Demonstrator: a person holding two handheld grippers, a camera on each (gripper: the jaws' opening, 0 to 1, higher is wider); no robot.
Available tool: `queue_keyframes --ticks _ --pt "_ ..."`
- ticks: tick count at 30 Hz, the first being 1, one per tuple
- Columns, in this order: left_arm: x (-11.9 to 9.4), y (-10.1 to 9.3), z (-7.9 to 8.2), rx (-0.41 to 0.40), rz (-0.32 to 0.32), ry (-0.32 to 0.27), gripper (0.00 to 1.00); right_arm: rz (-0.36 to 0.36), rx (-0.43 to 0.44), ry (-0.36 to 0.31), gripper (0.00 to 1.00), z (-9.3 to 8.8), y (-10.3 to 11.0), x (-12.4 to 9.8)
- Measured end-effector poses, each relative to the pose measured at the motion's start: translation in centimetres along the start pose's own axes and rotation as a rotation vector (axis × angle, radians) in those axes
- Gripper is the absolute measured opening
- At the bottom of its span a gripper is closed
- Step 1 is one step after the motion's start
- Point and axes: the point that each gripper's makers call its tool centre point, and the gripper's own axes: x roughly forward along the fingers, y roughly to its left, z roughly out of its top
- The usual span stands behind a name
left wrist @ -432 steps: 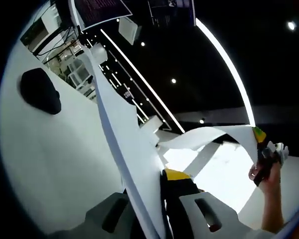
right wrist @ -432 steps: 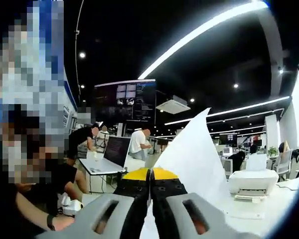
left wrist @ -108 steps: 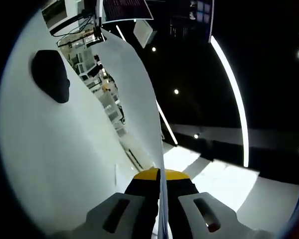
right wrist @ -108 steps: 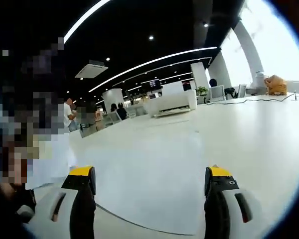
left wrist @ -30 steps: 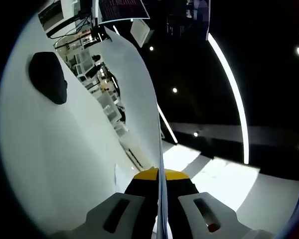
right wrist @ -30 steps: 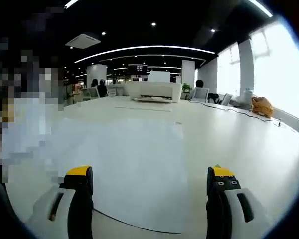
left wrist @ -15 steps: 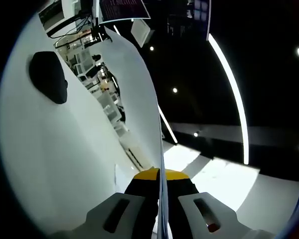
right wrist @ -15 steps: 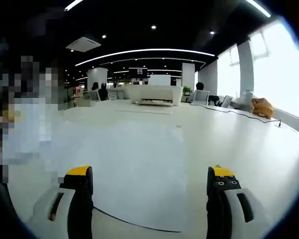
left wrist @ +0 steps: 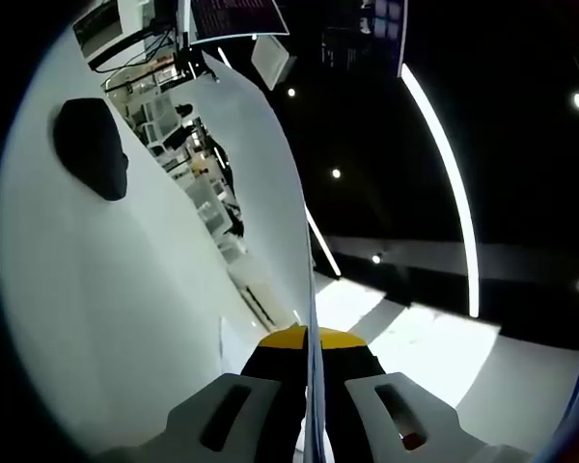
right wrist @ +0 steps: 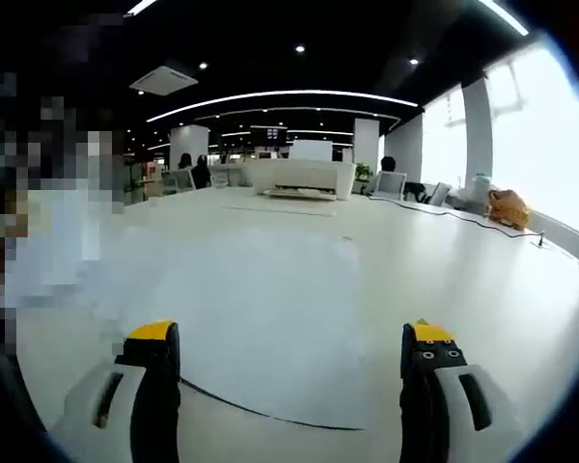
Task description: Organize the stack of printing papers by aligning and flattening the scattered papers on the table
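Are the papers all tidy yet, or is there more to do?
Not yet. One sheet of paper already lies flat on the table. The left hand-held gripper is shut on another sheet, held up in the air. The right hand-held gripper is open above the flat sheet. The lifted sheet must be laid down and lined up.

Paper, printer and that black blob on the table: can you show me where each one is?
Paper (left wrist: 270,183): left gripper view, on the middle of the held sheet's face.
Printer (right wrist: 299,176): right gripper view, on its white front.
Black object (left wrist: 90,148): left gripper view, on its middle; I cannot tell what it is.
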Motion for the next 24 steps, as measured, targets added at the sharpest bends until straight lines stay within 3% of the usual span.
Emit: queue_keyframes --ticks 7,9,24 --pt "-0.1 -0.3 -0.1 -0.004 -0.005 -0.003 0.06 -0.005 -0.007 0.023 0.89 -0.2 0.5 0.3" --pt "-0.2 -0.5 -0.2 -0.007 -0.007 -0.002 0.06 0.012 0.024 0.036 0.87 -0.4 0.6 0.3" --pt "-0.3 -0.9 -0.5 -0.001 -0.004 0.002 0.06 0.069 0.005 0.019 0.7 -0.3 1.9 0.4"
